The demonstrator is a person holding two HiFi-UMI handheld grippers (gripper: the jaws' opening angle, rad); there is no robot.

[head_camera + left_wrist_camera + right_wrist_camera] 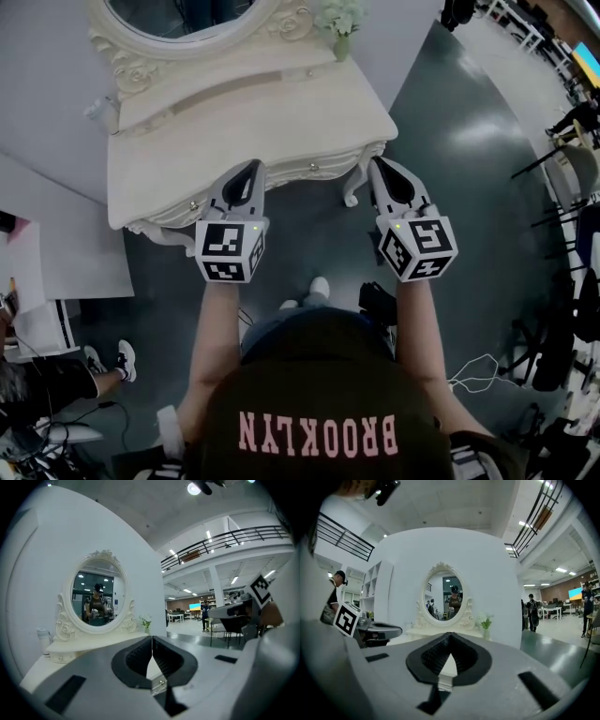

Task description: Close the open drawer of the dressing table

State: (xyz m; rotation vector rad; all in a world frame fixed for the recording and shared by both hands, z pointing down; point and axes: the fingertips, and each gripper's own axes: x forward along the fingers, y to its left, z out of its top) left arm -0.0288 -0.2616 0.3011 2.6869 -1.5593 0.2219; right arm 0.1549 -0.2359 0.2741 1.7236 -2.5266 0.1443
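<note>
Fingers [137,660] of the left grey gripper [251,171] and right grey gripper [380,167] sit pressed together, empty; I'd push the knobbed drawer front [305,172] of the cream carved dressing table [253,122] squarely, evenly.

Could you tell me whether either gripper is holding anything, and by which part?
Nothing is held: the left gripper and the right gripper both have jaws together, empty.

Mirror [178,17] cut off @ top edge, head view.
Drawer front [314,171] mostly hidden under tabletop [244,122] overhang & behind left hand-held gripper [253,169]; open/shut can't tell.
</note>
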